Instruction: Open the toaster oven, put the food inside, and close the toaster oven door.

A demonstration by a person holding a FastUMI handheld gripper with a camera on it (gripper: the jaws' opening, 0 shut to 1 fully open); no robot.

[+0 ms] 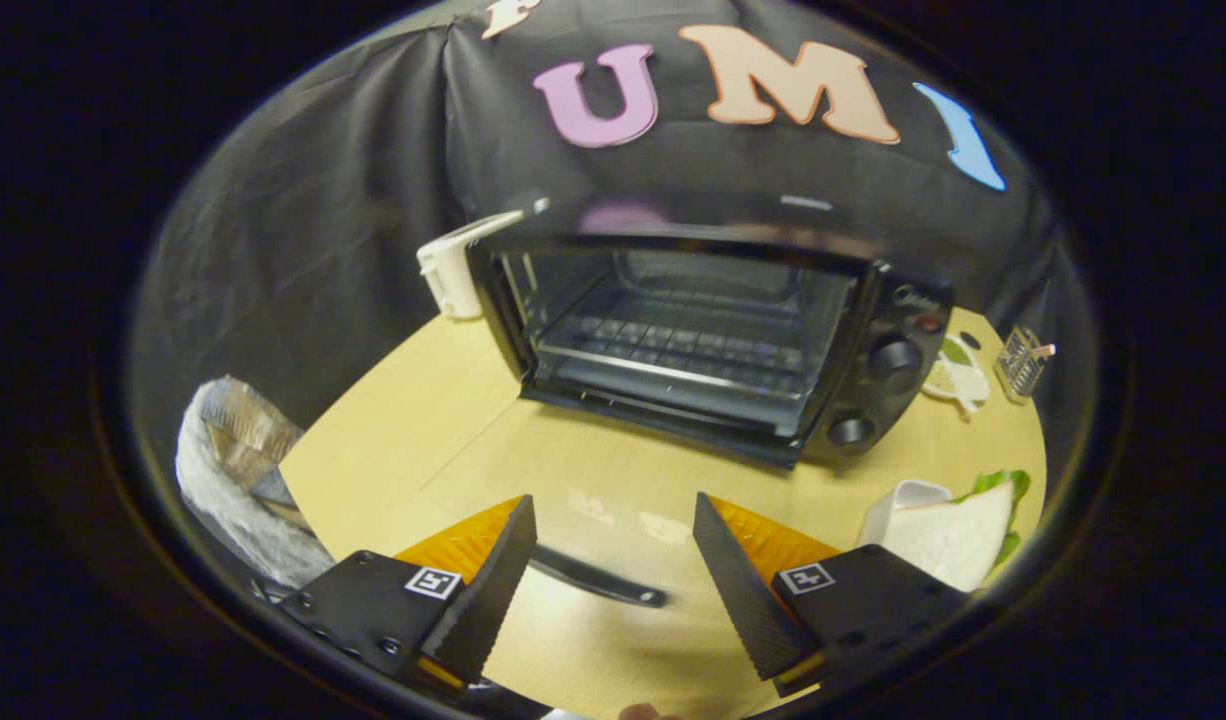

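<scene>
While our gripper (608,560) hung wide open and held nothing, we saw the toaster oven (713,340) with its glass door (593,585) down flat. Opening looked done. The sandwich (958,535) sat beside us, not yet inside, and closing was left.

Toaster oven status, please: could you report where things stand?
Gripper open, empty, above lowered door handle. Oven open, rack bare. Sandwich waits on table beside right finger. Nothing blocking.
</scene>
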